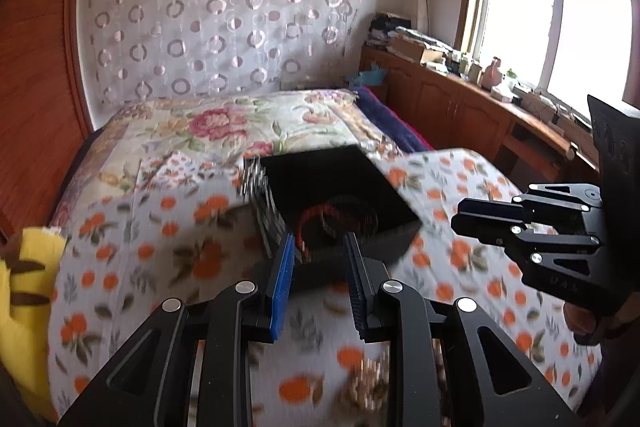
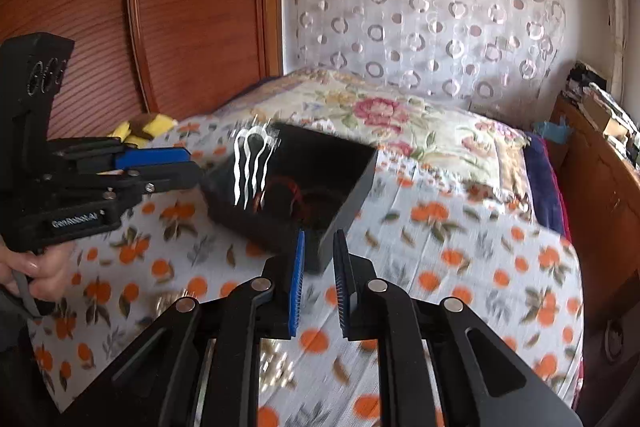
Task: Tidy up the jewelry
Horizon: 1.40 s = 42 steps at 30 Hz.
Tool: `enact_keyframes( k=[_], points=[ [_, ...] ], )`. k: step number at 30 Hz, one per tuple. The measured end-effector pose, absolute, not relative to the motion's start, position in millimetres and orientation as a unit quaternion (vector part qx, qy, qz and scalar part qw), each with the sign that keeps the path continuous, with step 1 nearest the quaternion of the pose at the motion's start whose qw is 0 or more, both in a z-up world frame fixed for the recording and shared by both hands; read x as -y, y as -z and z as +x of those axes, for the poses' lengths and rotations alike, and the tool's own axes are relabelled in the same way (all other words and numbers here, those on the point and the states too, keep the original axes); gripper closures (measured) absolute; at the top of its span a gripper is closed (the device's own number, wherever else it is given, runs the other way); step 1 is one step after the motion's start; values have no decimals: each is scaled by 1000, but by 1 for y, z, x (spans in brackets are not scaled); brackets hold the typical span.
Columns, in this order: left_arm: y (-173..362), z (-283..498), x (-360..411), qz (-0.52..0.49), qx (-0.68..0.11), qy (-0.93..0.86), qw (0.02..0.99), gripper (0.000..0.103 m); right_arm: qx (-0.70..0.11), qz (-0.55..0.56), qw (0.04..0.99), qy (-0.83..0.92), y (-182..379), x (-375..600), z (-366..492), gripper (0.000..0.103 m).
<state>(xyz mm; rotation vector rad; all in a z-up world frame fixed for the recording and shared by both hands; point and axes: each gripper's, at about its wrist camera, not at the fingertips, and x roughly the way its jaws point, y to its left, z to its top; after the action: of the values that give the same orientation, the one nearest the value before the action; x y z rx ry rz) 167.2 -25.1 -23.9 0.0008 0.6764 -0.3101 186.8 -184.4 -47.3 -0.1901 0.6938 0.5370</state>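
Note:
A black open box (image 1: pixel 340 183) lies on the bed; it also shows in the right wrist view (image 2: pixel 320 163). Red and dark bracelets (image 1: pixel 336 219) lie inside it, seen as well in the right wrist view (image 2: pixel 296 199). A silver wavy hairpin (image 2: pixel 252 167) hangs on the box's left wall; it is blurred in the left wrist view (image 1: pixel 256 179). Gold jewelry (image 1: pixel 368 387) lies on the sheet under the grippers, also in the right wrist view (image 2: pixel 276 363). My left gripper (image 1: pixel 320 247) is open and empty just before the box. My right gripper (image 2: pixel 319 243) is open and empty at the box's near corner.
The bed has an orange-print sheet (image 1: pixel 160 251) and a floral quilt (image 1: pixel 224 123) behind. A yellow plush (image 1: pixel 24 291) lies at the left edge. A wooden wardrobe (image 2: pixel 180 7) stands left. A cluttered wooden cabinet (image 1: pixel 460 95) runs under the window on the right.

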Motion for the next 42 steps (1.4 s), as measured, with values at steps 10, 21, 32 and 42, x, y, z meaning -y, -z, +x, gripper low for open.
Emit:
enact_keyframes(
  k=[10, 21, 32, 42],
  points=[
    [51, 123, 8, 0, -356, 145, 923, 80, -377, -84, 885, -260, 78, 186, 158, 79],
    [53, 99, 10, -6, -363, 160, 918, 75, -403, -81, 870, -273, 95, 182, 146, 74],
    [67, 106, 22, -2, -388, 173, 905, 75, -405, -96, 866, -278, 102, 177, 147, 87],
    [76, 116, 33, -2, -407, 189, 894, 75, -366, -97, 895, -238, 83, 199, 143, 94]
  ],
)
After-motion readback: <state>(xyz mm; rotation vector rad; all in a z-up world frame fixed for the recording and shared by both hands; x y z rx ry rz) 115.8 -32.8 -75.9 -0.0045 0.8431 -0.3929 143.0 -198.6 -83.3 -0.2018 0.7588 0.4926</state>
